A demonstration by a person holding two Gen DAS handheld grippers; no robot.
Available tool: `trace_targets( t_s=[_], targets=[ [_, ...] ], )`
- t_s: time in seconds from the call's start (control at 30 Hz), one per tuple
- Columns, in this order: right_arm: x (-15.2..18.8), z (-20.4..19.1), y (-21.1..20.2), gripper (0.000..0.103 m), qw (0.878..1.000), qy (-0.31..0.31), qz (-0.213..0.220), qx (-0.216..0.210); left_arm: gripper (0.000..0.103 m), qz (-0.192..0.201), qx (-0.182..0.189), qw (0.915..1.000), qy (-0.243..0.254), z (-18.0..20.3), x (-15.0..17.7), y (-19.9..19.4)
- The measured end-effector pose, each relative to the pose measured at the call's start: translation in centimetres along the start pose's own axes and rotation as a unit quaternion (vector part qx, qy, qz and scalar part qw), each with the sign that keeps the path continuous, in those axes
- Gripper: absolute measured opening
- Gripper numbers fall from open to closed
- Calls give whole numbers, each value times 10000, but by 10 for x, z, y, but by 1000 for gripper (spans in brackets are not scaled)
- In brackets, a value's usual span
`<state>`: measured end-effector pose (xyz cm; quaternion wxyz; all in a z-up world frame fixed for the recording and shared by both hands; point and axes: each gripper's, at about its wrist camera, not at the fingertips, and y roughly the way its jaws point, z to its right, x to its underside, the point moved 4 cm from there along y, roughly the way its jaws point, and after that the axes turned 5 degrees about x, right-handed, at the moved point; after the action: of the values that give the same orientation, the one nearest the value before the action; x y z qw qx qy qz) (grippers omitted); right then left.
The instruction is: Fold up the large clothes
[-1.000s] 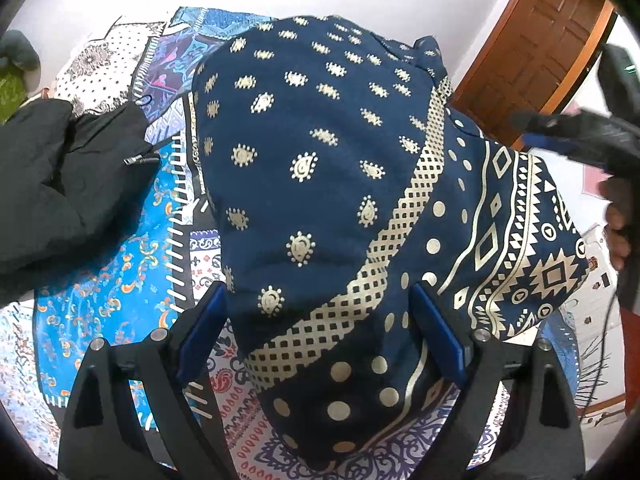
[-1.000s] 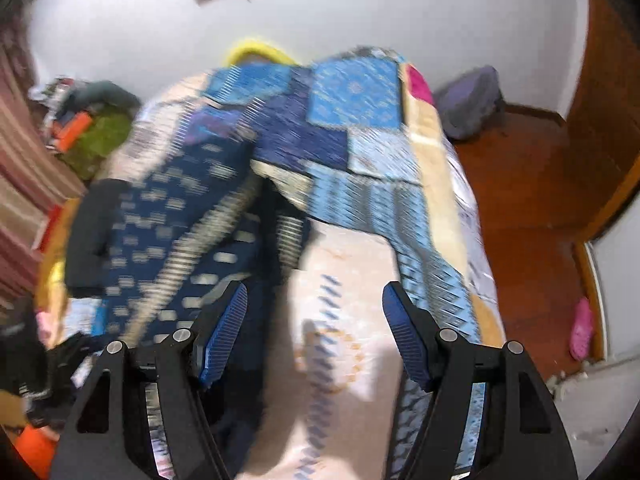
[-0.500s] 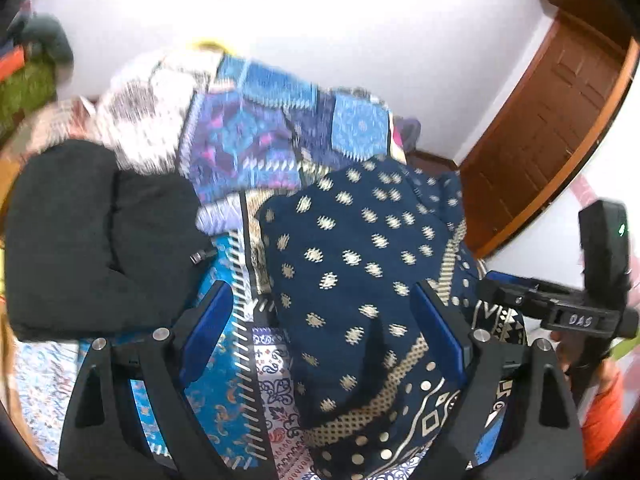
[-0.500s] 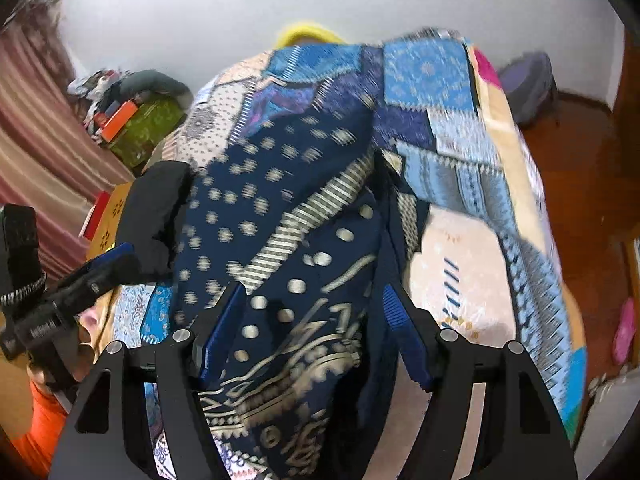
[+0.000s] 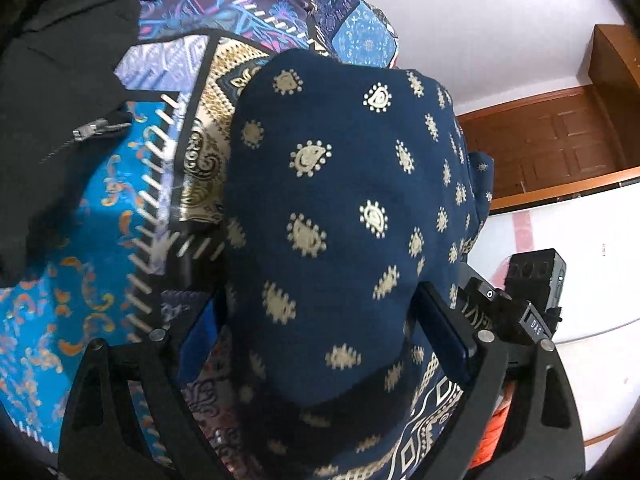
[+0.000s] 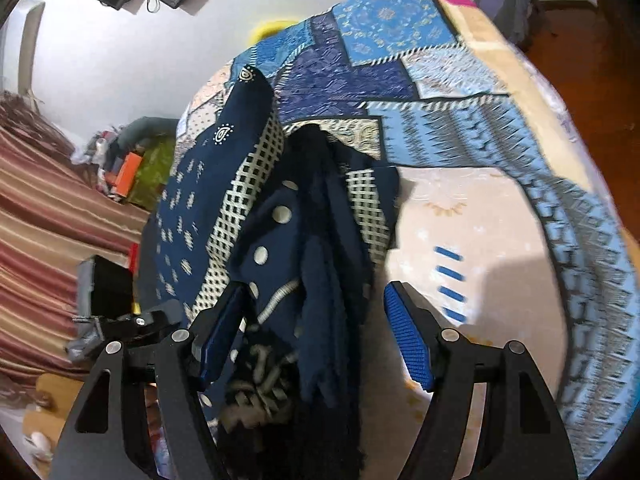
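Bed with patchwork quilt (image 6: 404, 80), white walls, wooden door (image 5: 560, 148): a navy patterned cloth (image 5: 340, 208) lies over the quilt.
Left tongs (image 5: 320, 336): the cloth fills the gap between the blue pads; grip cannot be told. Right tongs (image 6: 316, 336): jaws wide, just opened further, bunched cloth between them clear of the right pad (image 6: 408, 340). A black jacket (image 5: 52, 92) lies beside the cloth.
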<state>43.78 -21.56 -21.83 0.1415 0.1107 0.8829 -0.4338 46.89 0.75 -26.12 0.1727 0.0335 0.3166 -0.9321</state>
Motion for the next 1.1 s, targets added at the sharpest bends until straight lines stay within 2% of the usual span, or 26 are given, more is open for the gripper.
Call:
trace_targets(
  t_s=[0.07, 0.13, 0.23, 0.27, 0.4, 0.47, 0.57, 0.7, 0.9, 1.1],
  targets=[
    [0, 0, 3, 71, 9996, 182, -44, -224, 94, 6, 10, 10000, 25, 0, -1, 3],
    [0, -2, 5, 70, 9994, 201, -91, -270, 94, -13, 3, 10000, 44, 0, -2, 6],
    [1, -7, 4, 62, 9995, 160, -168, -227, 93, 33, -74, 9999, 91, 2, -1, 5],
    [3, -9, 3, 53, 9993, 165, -206, -268, 90, 56, -123, 9998, 144, 4, -2, 4],
    [4, -13, 0, 32, 9992, 237, -146, -292, 77, 102, -331, 9984, 436, 19, 2, -6],
    [6, -19, -6, 29, 9991, 258, -110, -333, 69, 104, -373, 9979, 514, 29, 4, -10],
    [9, -32, -14, 27, 9992, 172, -127, -330, 62, 126, -354, 9973, 630, 42, 10, -26],
    [8, -60, -27, 27, 9996, -118, -36, -247, 60, 291, -236, 9960, 813, 55, 13, -65],
    [-2, -130, -52, 27, 9964, -706, 310, -353, 60, 914, -220, 9867, 1324, 78, 8, -147],
    [-10, -210, -35, 27, 9898, -1175, 525, -612, 60, 1478, -409, 9764, 1520, 69, -6, -228]
  ],
)
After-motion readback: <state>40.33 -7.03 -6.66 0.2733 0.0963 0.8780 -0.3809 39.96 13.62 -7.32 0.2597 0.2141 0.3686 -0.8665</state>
